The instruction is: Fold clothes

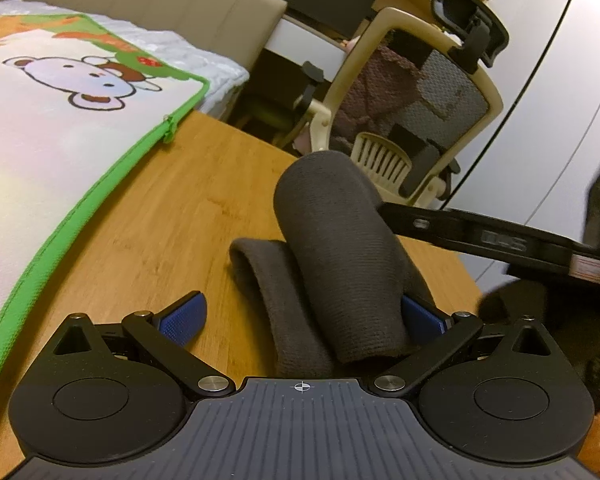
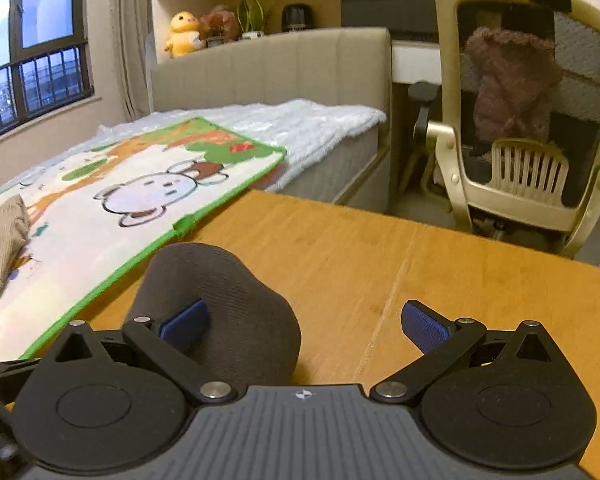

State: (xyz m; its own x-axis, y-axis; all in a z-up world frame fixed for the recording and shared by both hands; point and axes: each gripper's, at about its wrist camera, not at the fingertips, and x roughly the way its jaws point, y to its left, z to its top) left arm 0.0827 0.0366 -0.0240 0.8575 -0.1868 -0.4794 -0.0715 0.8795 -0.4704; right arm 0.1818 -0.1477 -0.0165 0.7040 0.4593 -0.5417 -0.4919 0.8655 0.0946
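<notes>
Wooden table (image 2: 380,264) carries a dark grey sock (image 1: 332,256); cartoon mat (image 2: 112,208) at ten o'clock, mesh office chair (image 2: 532,120) at one. Left gripper (image 1: 304,316) and right gripper (image 2: 304,320) both released.

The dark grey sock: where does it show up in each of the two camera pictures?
Left wrist view: the dark grey sock rises in the lower middle, between the open fingers.
Right wrist view: it bulges at lower left, around the left finger.
Shared landmark: the cartoon bear mat.
</notes>
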